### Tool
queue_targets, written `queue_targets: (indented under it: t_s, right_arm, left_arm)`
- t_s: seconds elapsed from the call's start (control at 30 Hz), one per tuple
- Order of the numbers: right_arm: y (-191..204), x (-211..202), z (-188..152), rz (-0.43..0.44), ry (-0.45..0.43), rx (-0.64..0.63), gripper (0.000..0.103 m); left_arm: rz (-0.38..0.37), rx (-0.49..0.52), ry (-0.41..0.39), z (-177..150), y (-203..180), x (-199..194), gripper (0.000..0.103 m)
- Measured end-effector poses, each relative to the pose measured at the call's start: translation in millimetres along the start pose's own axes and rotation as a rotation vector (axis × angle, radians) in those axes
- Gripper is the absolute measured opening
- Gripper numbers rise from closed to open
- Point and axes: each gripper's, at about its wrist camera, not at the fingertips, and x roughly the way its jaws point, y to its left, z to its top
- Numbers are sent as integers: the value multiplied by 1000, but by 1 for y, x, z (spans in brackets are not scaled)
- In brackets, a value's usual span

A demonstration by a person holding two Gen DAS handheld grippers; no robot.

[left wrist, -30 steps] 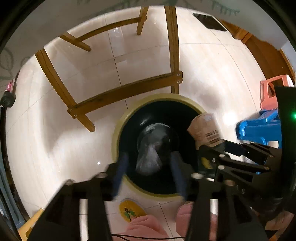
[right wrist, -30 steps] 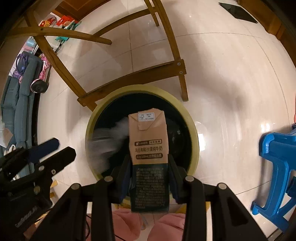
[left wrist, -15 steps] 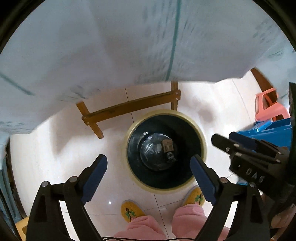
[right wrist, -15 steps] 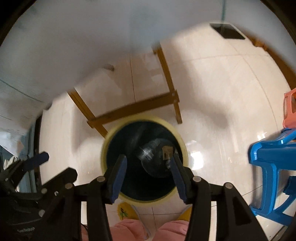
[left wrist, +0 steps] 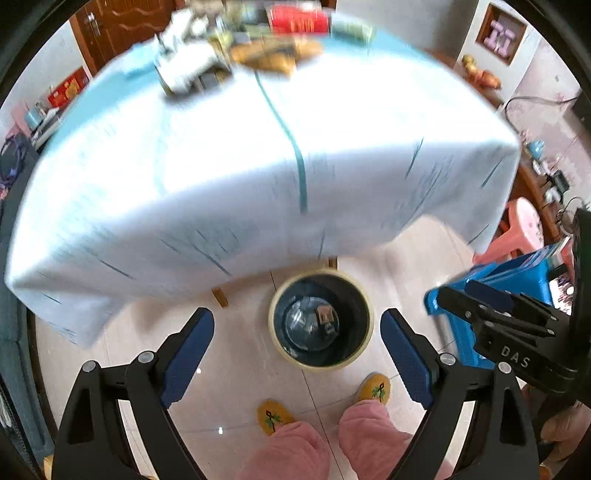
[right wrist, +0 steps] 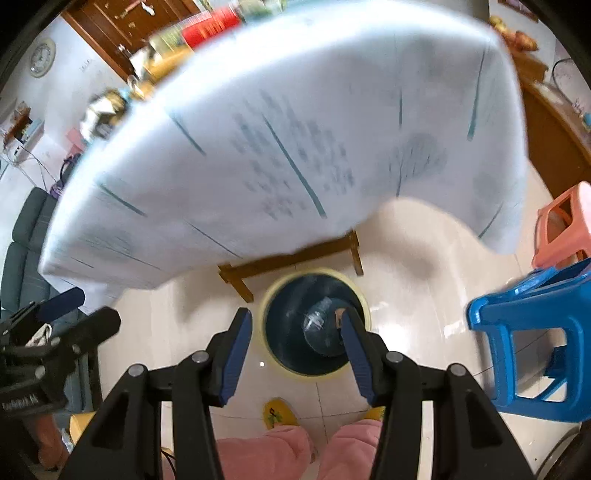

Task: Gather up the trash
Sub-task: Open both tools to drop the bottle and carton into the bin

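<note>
Nearest the cameras, the left gripper (left wrist: 297, 349) stood wide apart with nothing between its blue pads (left wrist: 188, 356); its jaws had just been opening. The right gripper (right wrist: 296, 350) was parted about halfway, also empty, having just widened a little.

Below them were the person's pink trouser legs (left wrist: 364, 424) and yellow slippers (left wrist: 373, 387) on the pale tiled floor (left wrist: 236, 373).

Just ahead of the slippers stood the round trash bin (left wrist: 320, 363), cream at the rim and dark inside. At its bottom lay a clear plastic bottle (left wrist: 301, 325) and, touching it, a small brown carton (left wrist: 325, 315).

To the right of the bin stood a blue plastic stool (right wrist: 532, 336), with a pink stool (right wrist: 565, 229) just beyond it.

Beyond the bin rose a table on wooden legs (right wrist: 240, 280), draped in a pale blue tablecloth (left wrist: 258, 155) whose edge hung above the bin. On the table's far end sat blurred items, among them a red box (left wrist: 297, 18); what else was there could not be told.
</note>
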Motion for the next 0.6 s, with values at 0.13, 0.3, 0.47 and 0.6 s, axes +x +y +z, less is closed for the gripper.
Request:
queue_targets:
  t_s: [0.13,0.3,0.47,0.6]
  right_arm:
    - [22,-51,13,-13,-55,5,50]
    - [57,-104,25,-20,-136,-26,50]
    - [97,-147,37,-29,-215,-76,50]
    - [121,-173,46,-43,-280,-105,50]
  left_arm:
    - [-7,3,-60,20,13,-52,90]
    - [-19,9,-136,38,35,-103,90]
    - [-29,20,-211,52,56,-146,90]
    - [-43,21,-270,60,75,-174,90]
